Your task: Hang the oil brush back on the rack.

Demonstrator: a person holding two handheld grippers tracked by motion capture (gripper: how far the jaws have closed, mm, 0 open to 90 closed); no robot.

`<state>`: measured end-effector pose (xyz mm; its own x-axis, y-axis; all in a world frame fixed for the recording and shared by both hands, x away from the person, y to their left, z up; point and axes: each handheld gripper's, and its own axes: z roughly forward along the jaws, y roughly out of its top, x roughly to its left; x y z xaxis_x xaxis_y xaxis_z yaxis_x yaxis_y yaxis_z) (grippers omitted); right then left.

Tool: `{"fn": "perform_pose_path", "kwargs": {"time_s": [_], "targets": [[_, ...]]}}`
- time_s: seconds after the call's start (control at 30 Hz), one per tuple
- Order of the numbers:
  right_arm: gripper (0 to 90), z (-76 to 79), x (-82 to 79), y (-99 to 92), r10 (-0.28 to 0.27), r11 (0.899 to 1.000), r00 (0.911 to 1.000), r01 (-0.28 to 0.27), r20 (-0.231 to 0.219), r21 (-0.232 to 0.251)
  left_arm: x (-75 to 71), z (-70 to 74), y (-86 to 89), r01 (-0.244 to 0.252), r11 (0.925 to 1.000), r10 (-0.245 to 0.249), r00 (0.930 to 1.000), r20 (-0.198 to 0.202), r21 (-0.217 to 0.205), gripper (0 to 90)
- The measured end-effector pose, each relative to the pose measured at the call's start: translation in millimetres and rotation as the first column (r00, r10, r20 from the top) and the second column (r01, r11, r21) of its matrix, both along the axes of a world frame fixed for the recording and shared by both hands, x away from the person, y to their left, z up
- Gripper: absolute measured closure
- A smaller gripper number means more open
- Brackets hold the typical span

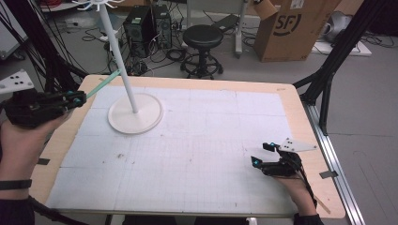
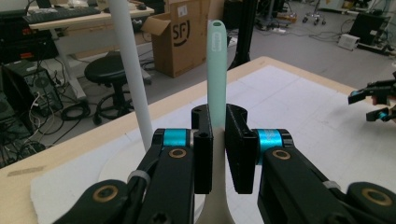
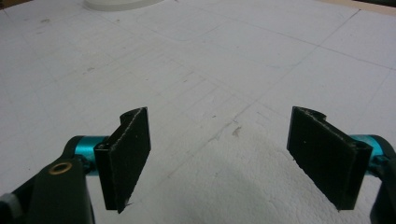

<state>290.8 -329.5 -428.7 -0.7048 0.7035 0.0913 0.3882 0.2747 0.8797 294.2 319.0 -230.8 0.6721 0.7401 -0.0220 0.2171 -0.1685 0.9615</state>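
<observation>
A: High view, status of the left tool point(image 1: 80, 97)?

B: It is held above the left edge of the bench point(image 1: 291, 101), clenched on a pale green handle point(image 1: 104, 83). The handle slants up and away from the jaws toward the white pole point(image 1: 123, 70) of a stand. The free end of the handle lies just beside the pole; whether the two touch cannot be told from this view. The round base point(image 1: 143, 119) of the stand rests on the white gridded mat point(image 1: 197, 140).

A: And the right tool point(image 1: 263, 154)?

B: Near the right front corner of the mat, low over it, jaws apart, gripping nothing.

A: Left gripper view?

B: Both black pads point(image 2: 203, 154) press on the handle point(image 2: 217, 65), which rises upright between them. The handle is cream-coloured at the bottom and green above, with a small hole at its tip. The pole point(image 2: 133, 70) stands to the left of the handle and apart from it. The right tool point(image 2: 373, 100) shows at the far right edge.

A: Right gripper view?

B: The two pads point(image 3: 128, 156) stand wide apart over the bare mat point(image 3: 210, 70): released. The edge of the stand base point(image 3: 121, 4) shows at the top.
</observation>
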Motion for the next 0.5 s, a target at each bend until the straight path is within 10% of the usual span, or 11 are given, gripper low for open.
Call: {"fn": "perform_pose_path", "kwargs": {"time_s": [0.5], "targets": [[20.6,-0.2,0.3,-0.4,0.001,1.0,1.0,-0.001,-0.005,0.002,7.9,41.6,16.7,-0.07,0.9975,0.07,0.997,0.033,-0.006,81.8]]}}
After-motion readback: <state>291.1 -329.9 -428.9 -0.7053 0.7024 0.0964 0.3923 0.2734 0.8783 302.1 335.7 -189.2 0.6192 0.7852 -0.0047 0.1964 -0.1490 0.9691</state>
